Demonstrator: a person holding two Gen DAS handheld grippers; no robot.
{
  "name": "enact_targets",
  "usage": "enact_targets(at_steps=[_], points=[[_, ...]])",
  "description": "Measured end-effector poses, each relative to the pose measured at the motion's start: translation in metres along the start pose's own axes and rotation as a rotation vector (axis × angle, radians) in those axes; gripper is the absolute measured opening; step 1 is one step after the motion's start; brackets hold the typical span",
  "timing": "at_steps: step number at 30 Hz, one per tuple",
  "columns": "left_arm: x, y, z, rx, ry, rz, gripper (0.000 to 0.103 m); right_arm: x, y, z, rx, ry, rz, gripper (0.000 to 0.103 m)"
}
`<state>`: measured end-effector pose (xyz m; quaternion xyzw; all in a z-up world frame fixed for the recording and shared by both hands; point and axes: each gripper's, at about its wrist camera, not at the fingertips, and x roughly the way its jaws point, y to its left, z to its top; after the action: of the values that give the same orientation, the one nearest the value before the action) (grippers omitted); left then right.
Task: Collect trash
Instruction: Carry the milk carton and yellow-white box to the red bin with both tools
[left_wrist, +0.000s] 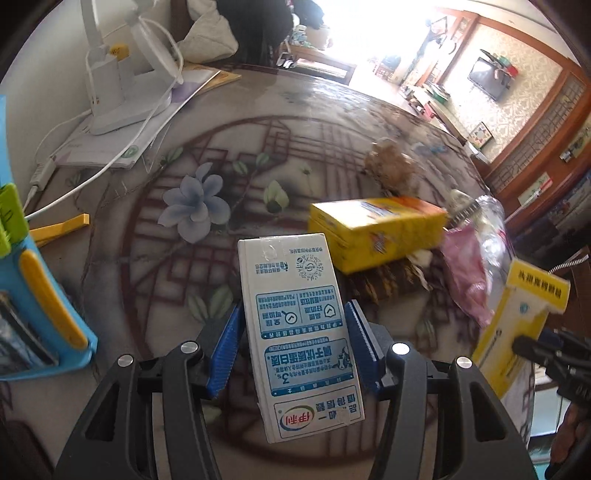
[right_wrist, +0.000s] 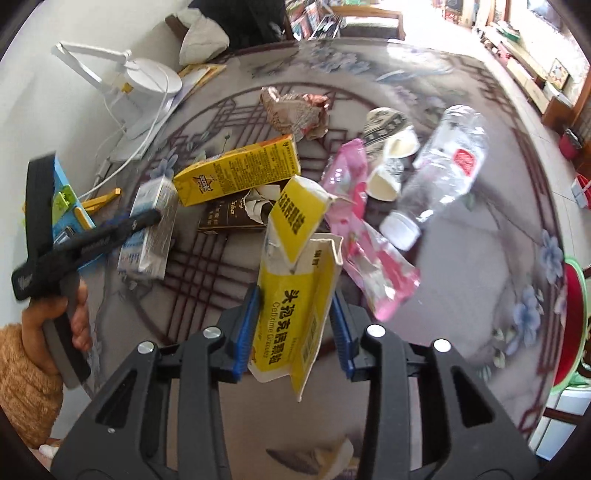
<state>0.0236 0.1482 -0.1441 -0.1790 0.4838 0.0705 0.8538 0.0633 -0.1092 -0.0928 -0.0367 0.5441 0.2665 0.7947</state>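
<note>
With my left gripper (left_wrist: 293, 350) fingers clamped on the white milk carton (left_wrist: 295, 332) and my right gripper (right_wrist: 295, 332) fingers on the torn yellow medicine box (right_wrist: 295, 295), both long axes run along the fingers, clear of the tabletop (right_wrist: 461, 258); the remaining trash lies beyond.

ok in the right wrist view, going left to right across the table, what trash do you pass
white and blue milk carton → long yellow drink box → torn yellow medicine box → pink plastic wrapper → clear plastic bottle
</note>
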Motion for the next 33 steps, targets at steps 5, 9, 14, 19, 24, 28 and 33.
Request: enact_targets(at_steps=[5,9,14,19,24,28,33], points=[[-0.016,-0.029,-0.013,0.049,-0.017,-0.057,0.053,-0.019,-0.002,-0.01,0.041,-0.059,-0.008,0.037],[-0.025,-0.055,-0.015,0.087,-0.038,-0.093,0.053,-0.035,-0.003,-0.02,0.046,-0.093,-0.025,0.037],[-0.033,-0.088,-0.017,0.132,-0.062,-0.12,0.053,-0.049,-0.016,-0.033,0.082,-0.128,-0.036,0.037],[-0.033,-0.111,-0.019,0.173,-0.064,-0.134,0.053,-0.06,-0.036,-0.044,0.129,-0.149,-0.049,0.037],[-0.03,-0.129,-0.021,0.198,-0.057,-0.135,0.053,-0.067,-0.056,-0.05,0.167,-0.165,-0.067,0.037],[-0.028,-0.138,-0.022,0.205,-0.05,-0.132,0.053,-0.068,-0.07,-0.056,0.194,-0.161,-0.071,0.037],[-0.028,-0.151,-0.021,0.217,-0.054,-0.131,0.053,-0.071,-0.082,-0.058,0.204,-0.163,-0.07,0.037]])
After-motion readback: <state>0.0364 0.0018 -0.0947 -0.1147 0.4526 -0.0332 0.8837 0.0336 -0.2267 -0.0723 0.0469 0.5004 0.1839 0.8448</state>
